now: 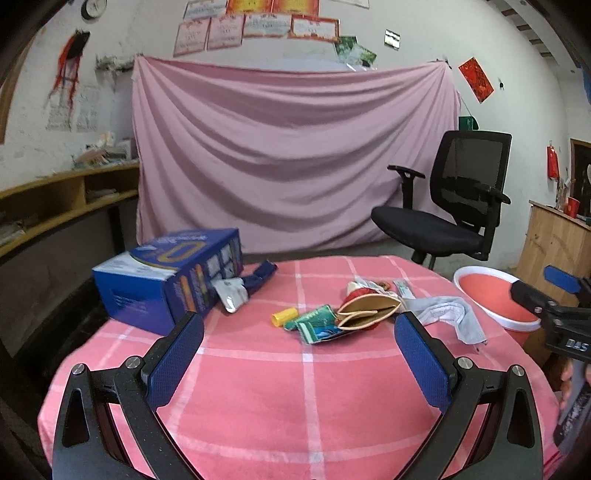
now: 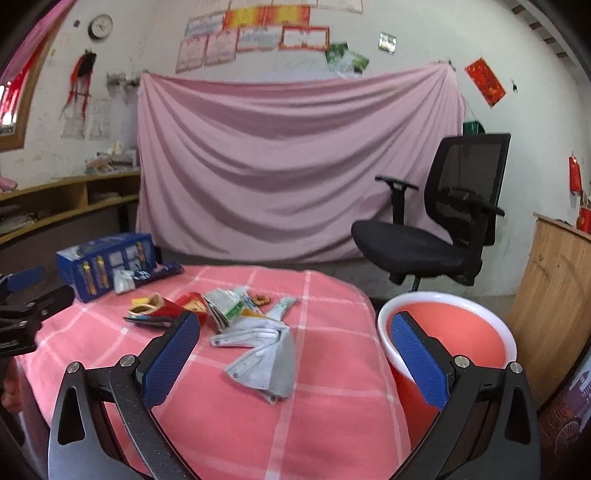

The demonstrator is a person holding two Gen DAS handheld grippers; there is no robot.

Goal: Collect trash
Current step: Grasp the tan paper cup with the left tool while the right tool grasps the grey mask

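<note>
Right now your left gripper [image 1: 299,332] is spread wide with nothing between its blue pads [image 1: 173,362], hovering above the near part of the pink checked tablecloth [image 1: 258,387]. Your right gripper [image 2: 295,332] is just as wide and equally empty; its left finger sits low over the cloth, while its right finger lies in front of the red bucket [image 2: 461,332] at the lower right of that view.

The trash lies in a loose heap at mid-frame of the left view: a small yellow cap [image 1: 283,317], a crumpled green wrapper [image 1: 314,325], a tan-lined red carton [image 1: 369,310] and a grey face mask [image 1: 443,314] trailing to the right. A silver packet [image 1: 232,293] rests against the blue box [image 1: 166,277] at centre left.

Printing covers the box, but it is too blurred to read. At the right edge of the left view, the letters "DAS" show on the body of the other gripper. The papers pinned high on the wall [image 1: 258,26] cannot be made out.
</note>
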